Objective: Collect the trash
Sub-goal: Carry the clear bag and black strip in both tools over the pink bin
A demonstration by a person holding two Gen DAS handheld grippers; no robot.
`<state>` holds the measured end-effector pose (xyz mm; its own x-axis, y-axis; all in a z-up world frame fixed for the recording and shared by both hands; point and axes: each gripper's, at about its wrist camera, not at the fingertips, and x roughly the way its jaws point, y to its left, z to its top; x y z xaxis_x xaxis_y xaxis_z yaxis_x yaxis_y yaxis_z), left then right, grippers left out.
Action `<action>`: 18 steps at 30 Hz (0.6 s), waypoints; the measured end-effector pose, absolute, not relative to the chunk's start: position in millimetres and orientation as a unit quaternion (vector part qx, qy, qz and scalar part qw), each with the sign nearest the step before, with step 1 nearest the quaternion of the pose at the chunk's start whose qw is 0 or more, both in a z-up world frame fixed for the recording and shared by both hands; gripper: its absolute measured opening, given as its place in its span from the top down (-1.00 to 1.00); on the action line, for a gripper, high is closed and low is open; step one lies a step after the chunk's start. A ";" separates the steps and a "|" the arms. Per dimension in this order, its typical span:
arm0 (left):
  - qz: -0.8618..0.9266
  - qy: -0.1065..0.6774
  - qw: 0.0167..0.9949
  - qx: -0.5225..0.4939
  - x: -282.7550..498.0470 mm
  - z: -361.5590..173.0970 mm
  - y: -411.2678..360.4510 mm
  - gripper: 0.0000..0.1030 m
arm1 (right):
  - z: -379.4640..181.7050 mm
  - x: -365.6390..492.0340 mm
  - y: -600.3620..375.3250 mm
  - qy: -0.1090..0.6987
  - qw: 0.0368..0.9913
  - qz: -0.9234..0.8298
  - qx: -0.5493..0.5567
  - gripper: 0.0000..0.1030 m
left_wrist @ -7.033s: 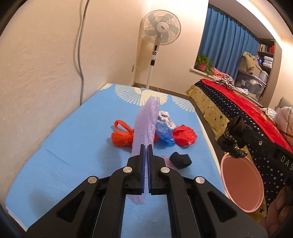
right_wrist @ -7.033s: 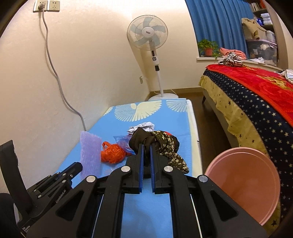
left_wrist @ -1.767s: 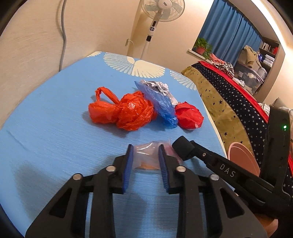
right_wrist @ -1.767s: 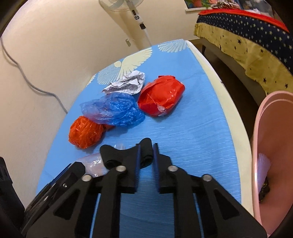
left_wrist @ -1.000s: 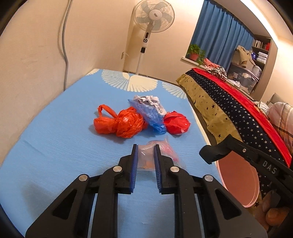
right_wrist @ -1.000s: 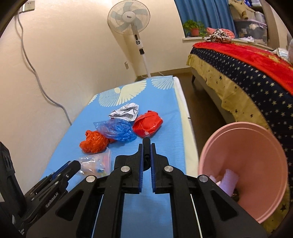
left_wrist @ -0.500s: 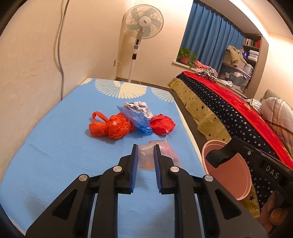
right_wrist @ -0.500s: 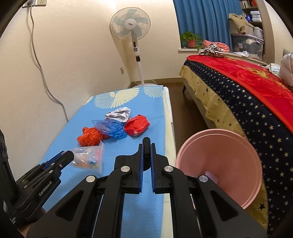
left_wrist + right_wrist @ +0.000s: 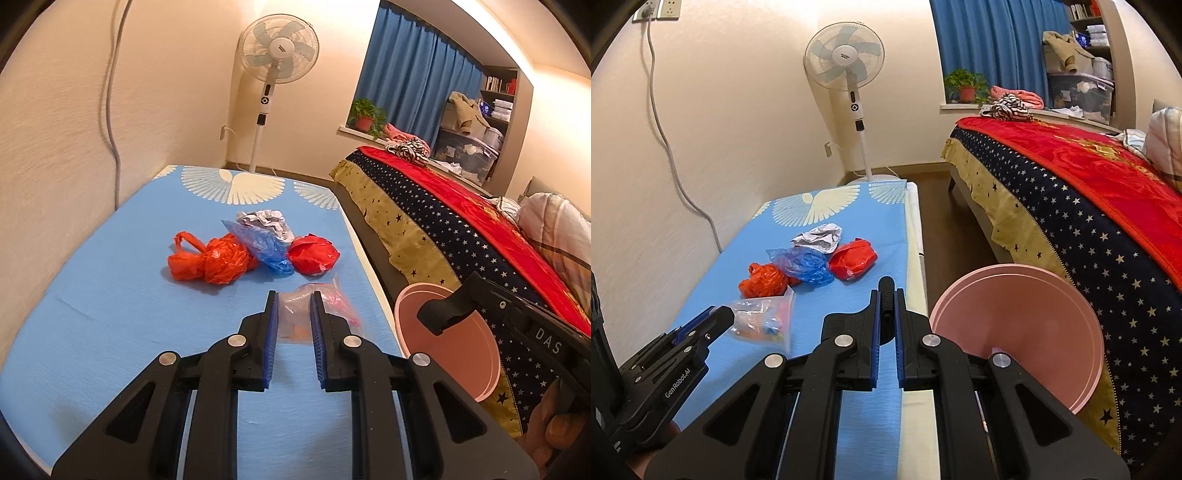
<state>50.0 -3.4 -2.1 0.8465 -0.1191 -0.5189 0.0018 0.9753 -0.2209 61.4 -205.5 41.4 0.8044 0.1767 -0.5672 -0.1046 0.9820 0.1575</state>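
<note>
My left gripper (image 9: 291,306) is shut on a clear plastic bag (image 9: 295,317) with coloured bits inside and holds it above the blue table; the bag also shows in the right wrist view (image 9: 764,323). My right gripper (image 9: 886,302) is shut on a small black item (image 9: 886,295), just left of the pink bin (image 9: 1015,332). On the table lie an orange bag (image 9: 210,260), a blue bag (image 9: 264,245), a red bag (image 9: 314,254) and crumpled silver foil (image 9: 264,219).
The pink bin (image 9: 447,332) stands on the floor between the blue table (image 9: 110,314) and a bed with a starred cover (image 9: 443,229). A standing fan (image 9: 277,55) is beyond the table's far end. A wall runs along the left.
Both grippers have risen and drawn back from the table. The left one keeps the clear bag, the right one keeps the black item, now beside the bin's rim.
</note>
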 end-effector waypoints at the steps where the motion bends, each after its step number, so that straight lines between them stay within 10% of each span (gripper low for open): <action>1: -0.033 0.275 0.955 -0.105 50.4 -2.3 -4.4 0.67 | 41.3 61.5 -206.4 0.303 0.948 0.073 0.059 0.86; 18: -0.043 0.272 0.956 -0.105 56.5 -1.9 -19.4 0.67 | 41.4 63.1 -221.7 0.298 0.951 0.058 0.064 0.86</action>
